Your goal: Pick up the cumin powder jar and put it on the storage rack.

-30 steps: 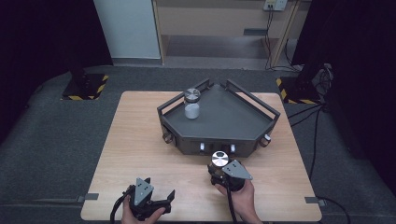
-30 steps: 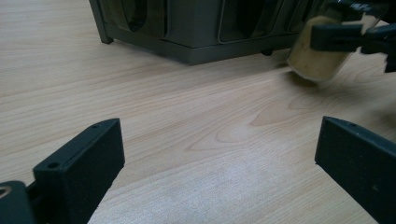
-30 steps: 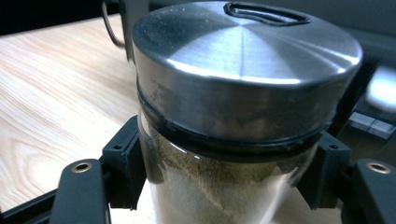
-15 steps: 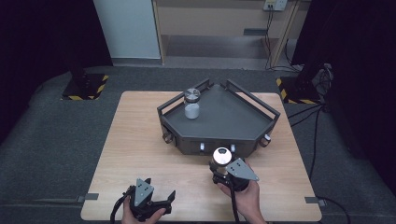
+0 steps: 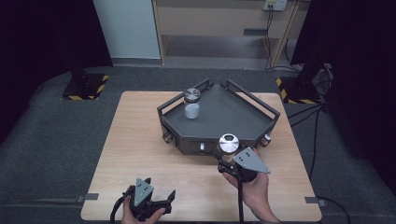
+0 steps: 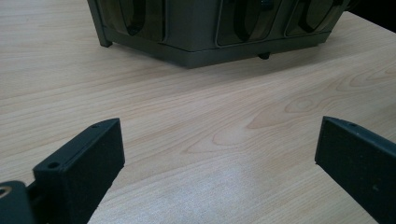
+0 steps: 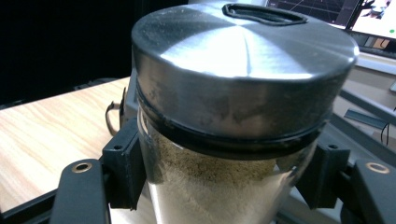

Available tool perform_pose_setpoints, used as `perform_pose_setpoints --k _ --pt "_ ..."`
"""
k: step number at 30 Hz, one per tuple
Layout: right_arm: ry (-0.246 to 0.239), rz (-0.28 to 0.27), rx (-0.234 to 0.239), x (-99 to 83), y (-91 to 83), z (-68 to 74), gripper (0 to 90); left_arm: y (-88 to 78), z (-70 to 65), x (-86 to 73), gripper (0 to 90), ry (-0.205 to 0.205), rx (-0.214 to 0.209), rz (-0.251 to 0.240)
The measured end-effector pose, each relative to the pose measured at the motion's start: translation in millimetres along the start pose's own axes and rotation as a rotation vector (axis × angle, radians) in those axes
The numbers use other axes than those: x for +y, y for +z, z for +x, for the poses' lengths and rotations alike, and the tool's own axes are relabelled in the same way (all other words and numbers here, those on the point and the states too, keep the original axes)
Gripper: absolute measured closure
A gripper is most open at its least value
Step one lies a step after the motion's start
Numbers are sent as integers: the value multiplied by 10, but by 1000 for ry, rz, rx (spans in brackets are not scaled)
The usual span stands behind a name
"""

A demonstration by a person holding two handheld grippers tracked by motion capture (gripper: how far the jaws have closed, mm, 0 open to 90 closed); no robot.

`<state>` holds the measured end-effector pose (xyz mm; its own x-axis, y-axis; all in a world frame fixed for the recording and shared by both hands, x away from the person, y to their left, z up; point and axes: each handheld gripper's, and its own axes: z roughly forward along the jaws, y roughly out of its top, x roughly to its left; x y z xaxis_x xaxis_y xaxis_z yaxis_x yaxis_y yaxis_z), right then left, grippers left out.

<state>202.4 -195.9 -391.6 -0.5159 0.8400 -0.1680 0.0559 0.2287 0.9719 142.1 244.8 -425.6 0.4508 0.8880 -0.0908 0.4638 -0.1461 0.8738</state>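
Here, from up high, the right gripper (image 5: 227,161) holds a jar (image 5: 228,144) with a shiny lid, just in front of the dark tray (image 5: 233,119). Another jar (image 5: 192,103) stands inside the tray, far past the jaws. The left gripper (image 5: 156,201) rests low over the wooden table (image 5: 140,140).

In the left gripper view, its jaws are spread wide with nothing between them, just bare wood.

In the right gripper view, the jaws squeeze the glass below the lid (image 7: 243,56), one on each side. Glass is slippery, so I think the jar might slide down or bump the tray's wall.
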Motion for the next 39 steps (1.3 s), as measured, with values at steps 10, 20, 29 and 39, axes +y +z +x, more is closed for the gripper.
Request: perform_pose_setpoints --k 10,20,29,39 --pt "6 -40 -45 230 152 -186 300 10 4 0 4 -4 -10 2" --pt "19 -35 -109 460 625 -421 301 20 11 1 5 -8 -11 6" --pt "73 27 -115 470 1086 -545 300 29 26 3 5 -4 -16 13" --pt "127 136 -119 368 1453 -698 300 42 34 7 5 -4 -25 16"
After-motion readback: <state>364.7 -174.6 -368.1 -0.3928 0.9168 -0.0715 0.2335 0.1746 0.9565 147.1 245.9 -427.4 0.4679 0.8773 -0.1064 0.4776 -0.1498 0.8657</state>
